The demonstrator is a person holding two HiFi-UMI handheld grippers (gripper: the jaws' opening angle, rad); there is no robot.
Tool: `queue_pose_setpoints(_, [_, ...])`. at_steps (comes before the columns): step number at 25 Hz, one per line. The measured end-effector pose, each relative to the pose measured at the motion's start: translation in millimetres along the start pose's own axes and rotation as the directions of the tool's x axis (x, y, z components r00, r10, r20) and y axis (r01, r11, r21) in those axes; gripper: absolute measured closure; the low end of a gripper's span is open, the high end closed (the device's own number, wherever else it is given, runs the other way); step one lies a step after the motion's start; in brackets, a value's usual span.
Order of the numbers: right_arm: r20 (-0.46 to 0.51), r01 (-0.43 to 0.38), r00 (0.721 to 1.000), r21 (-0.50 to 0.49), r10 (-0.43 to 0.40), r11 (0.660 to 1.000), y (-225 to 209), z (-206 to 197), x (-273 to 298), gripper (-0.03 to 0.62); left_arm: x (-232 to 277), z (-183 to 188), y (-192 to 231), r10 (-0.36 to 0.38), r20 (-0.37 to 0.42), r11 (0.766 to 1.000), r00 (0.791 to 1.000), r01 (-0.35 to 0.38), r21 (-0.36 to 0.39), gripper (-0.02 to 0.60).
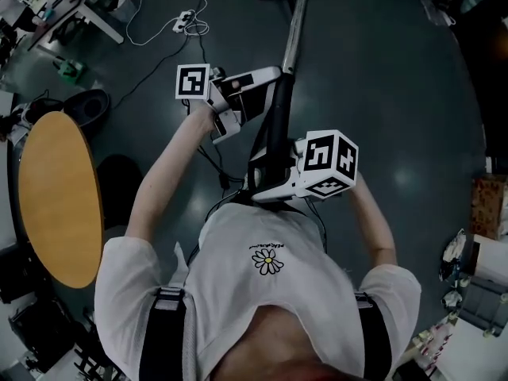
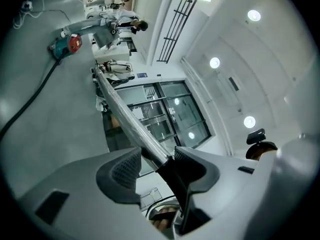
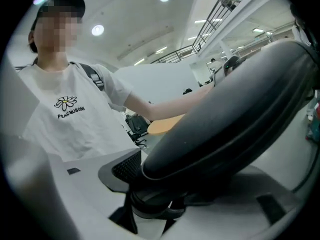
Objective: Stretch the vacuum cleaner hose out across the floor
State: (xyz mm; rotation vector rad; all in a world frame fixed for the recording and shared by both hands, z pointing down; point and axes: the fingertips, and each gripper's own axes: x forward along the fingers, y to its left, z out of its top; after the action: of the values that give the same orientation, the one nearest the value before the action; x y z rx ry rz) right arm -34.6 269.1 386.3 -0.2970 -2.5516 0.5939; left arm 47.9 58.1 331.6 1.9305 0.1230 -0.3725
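Both arms reach forward. The left arm [image 1: 168, 169] is stretched further, and the left gripper [image 1: 272, 78] has its jaws apart, loose around the wand [image 1: 292, 38]. The right arm [image 1: 375, 222] is bent near the chest, and the right gripper [image 1: 266, 187] is clamped on the handle [image 3: 225, 114].

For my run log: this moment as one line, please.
left gripper: open round tube | right gripper: shut on handle
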Motion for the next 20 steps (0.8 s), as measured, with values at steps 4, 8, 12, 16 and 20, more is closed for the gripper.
queue_pose_setpoints(4, [0.03,0.012,0.999,0.012,-0.013,1.0,-0.5,7.4,4.1,0.322,0.5,-2.1,0.4,-0.028,0.059,0.999,0.998,0.029,-0.029,0.387])
queue_pose_setpoints(8, [-0.011,0.061,0.998,-0.066,-0.062,0.996,1.3,5.4,13.3,0.322,-10.0,7.3,-10.6,-0.107,0.173,0.982,0.979,0.131,-0.137,0.387])
queue_pose_setpoints(12, [-0.072,0.066,0.994,-0.131,-0.076,0.989,9.8,-0.7,12.0,0.322,-13.5,20.3,-24.5,-0.176,0.185,0.969,0.967,0.204,-0.143,0.387])
queue_pose_setpoints(16, [-0.085,0.032,0.995,-0.149,-0.046,0.988,23.8,3.3,18.5,0.322,-20.3,44.3,-9.1,0.005,0.102,0.994,0.995,-0.016,0.11,0.387])
queue_pose_setpoints(20, [-0.127,0.024,0.991,-0.209,-0.051,0.978,24.5,7.0,26.0,0.322,-32.3,68.2,-9.4,-0.092,0.165,0.996,0.982,0.093,0.003,0.387])
